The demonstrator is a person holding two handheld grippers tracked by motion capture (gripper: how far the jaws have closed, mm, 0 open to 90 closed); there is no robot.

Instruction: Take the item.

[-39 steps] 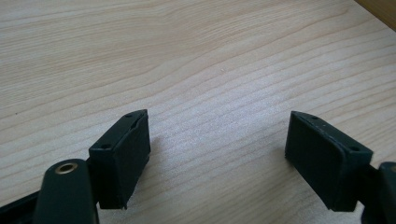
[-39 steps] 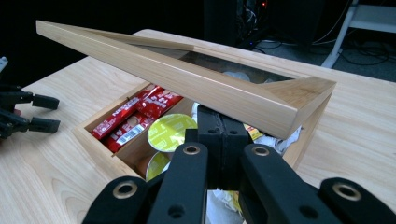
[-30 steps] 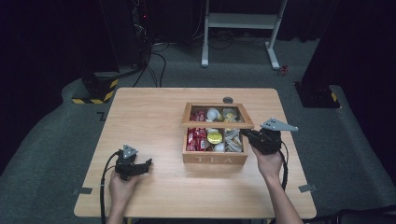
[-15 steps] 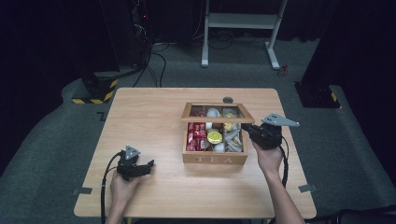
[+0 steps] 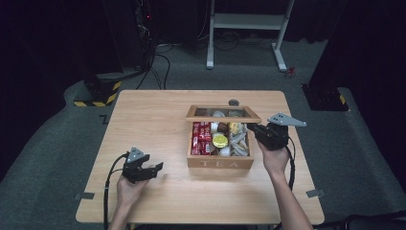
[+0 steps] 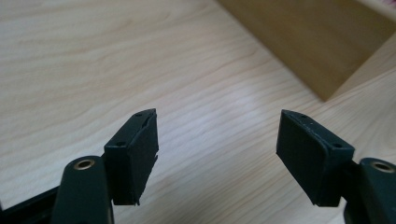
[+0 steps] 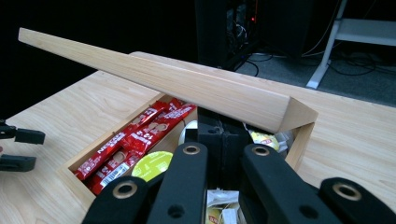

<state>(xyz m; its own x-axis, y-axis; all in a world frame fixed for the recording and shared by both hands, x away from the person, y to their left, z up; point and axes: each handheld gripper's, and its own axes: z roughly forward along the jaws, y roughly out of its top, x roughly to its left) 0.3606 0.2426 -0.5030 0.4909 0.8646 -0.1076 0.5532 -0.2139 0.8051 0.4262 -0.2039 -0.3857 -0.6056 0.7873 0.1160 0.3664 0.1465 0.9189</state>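
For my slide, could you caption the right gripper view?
Shut right gripper props the tea box lid above red sachets.

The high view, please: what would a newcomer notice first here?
A wooden tea box right of centre on the table, its lid half raised over red sachets and a yellow pod. The right gripper sits shut at the box's right edge; the left gripper rests apart, holding nothing.

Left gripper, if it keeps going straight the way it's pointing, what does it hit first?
Probably the tea box. The left gripper, jaws apart with nothing between them, points across bare table toward the box's near corner, though depth is hard to judge.
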